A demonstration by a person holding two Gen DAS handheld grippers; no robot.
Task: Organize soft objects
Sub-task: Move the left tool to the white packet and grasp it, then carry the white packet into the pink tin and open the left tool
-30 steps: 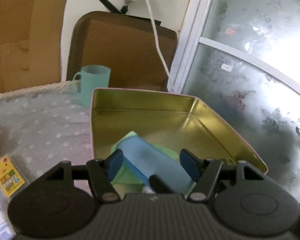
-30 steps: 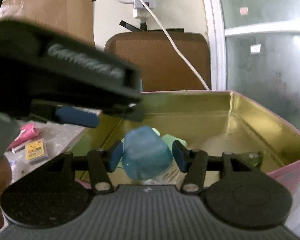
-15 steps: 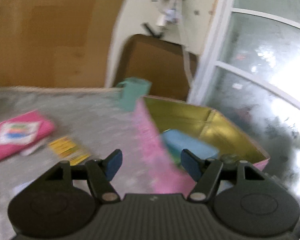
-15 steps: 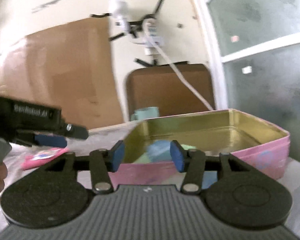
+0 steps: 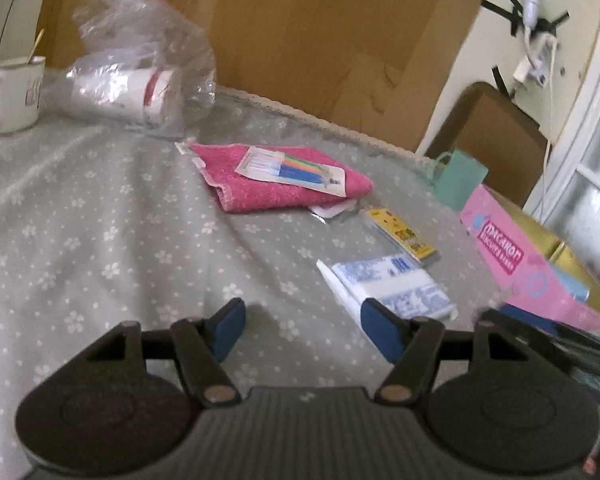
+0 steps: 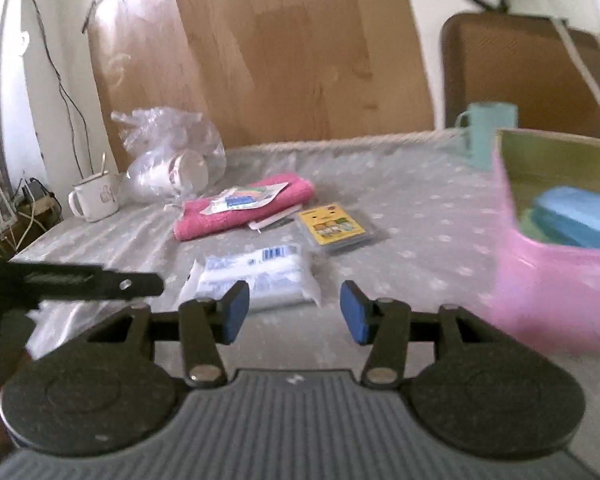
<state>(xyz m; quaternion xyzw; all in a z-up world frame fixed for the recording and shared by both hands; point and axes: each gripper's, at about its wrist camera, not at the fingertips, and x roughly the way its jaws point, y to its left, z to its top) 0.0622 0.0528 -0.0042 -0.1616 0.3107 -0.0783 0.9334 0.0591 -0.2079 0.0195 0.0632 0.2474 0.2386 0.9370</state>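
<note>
A white-and-blue soft pack [image 5: 392, 288] [image 6: 256, 276] lies on the grey flowered cloth just ahead of both grippers. A folded pink towel [image 5: 276, 180] [image 6: 236, 208] with a paper label lies behind it. A small yellow packet [image 5: 404, 236] [image 6: 332, 224] lies to the right of the towel. The pink tin [image 5: 512, 256] [image 6: 548, 280] stands at the right and holds a blue item [image 6: 572, 216] on a green one. My left gripper [image 5: 304, 328] is open and empty. My right gripper [image 6: 296, 312] is open and empty.
A clear plastic bag with a cup inside [image 5: 132, 80] [image 6: 172, 160] and a white mug [image 5: 12, 96] [image 6: 96, 196] sit at the far left. A teal cup [image 5: 460, 178] [image 6: 488, 132] stands behind the tin. A wooden board and a brown chair back stand behind the table.
Both grippers have pulled back from the tin and swung left toward the table. The right gripper let go of the blue item, which now lies in the tin.
</note>
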